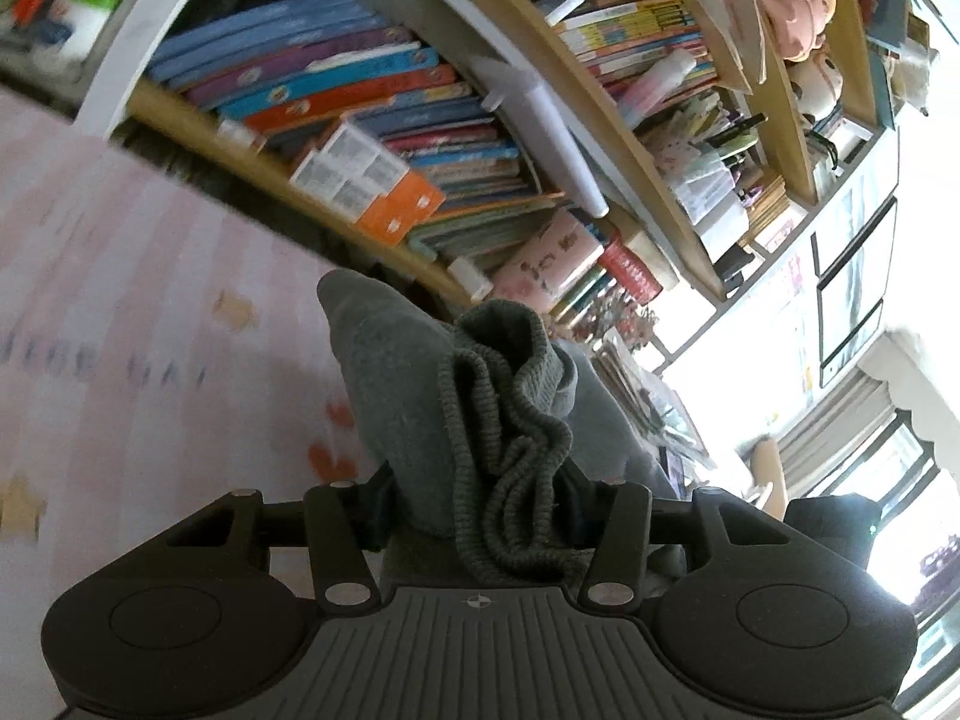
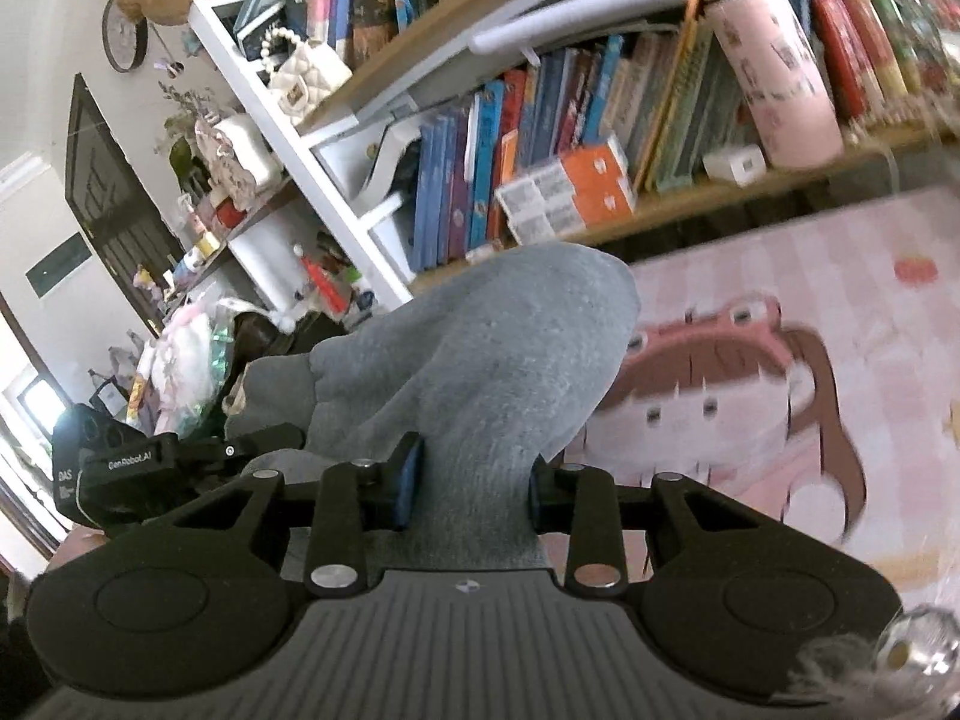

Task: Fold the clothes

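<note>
Between the fingers of the left tool [image 1: 477,510], a bunched grey garment [image 1: 420,396] is clamped, its ribbed knit hem [image 1: 510,450] crumpled in loose folds right at the pinch. Both jaws press against the fabric from either side. Beyond it, the cloth rises up in a rounded hump, held clear of the pink mat [image 1: 120,300] that lies to the left, printed with pale stripes and faint lettering. Behind the garment stands a wooden bookshelf [image 1: 252,162] packed with colourful books, tilted steeply by the camera angle; a bright window [image 1: 888,480] sits at the far right.

From the right wrist view, the right tool [image 2: 474,483] also grips the same grey garment [image 2: 480,360], its jaws closed on a smooth fleecy part that swells upward in front of the camera. To the right lies the pink mat [image 2: 810,360], showing a cartoon girl with brown hair. The bookshelf [image 2: 690,204] runs behind it. The left tool [image 2: 150,468] is visible low on the left, near the cloth, in front of cluttered white shelving [image 2: 282,138].
</note>
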Demonstrator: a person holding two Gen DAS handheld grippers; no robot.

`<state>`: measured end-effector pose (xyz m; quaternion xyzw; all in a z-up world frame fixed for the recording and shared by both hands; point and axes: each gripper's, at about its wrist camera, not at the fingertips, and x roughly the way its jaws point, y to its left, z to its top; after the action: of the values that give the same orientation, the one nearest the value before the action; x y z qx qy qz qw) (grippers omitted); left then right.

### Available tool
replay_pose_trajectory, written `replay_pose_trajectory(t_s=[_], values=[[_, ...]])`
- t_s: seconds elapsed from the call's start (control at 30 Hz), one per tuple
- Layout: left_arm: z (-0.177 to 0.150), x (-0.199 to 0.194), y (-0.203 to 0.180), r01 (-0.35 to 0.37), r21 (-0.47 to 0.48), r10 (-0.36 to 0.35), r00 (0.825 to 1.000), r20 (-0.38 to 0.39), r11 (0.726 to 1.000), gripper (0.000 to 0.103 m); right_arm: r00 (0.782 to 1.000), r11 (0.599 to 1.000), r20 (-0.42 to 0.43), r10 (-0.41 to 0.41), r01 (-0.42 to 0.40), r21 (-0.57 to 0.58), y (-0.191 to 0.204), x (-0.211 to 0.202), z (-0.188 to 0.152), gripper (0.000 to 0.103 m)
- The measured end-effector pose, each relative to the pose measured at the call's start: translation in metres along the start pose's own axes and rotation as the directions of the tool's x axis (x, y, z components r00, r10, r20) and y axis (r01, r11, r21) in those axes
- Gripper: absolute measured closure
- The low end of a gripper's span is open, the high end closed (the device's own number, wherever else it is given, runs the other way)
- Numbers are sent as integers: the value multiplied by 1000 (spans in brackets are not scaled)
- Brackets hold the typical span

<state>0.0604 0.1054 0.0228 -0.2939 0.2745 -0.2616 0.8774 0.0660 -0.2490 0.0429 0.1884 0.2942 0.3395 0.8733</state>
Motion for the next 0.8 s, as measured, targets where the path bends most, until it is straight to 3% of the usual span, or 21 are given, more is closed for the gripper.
replay_pose_trajectory(t_s=[0.37,0.8], values=[[62,64,21,-8,9,8,999,48,1000,55,999,999,42,-8,9,-31,-40,58,61,73],[104,132,57,-78,-15,79,995,60,997,56,999,999,39,-32,32,-4,-92,132,86,73]])
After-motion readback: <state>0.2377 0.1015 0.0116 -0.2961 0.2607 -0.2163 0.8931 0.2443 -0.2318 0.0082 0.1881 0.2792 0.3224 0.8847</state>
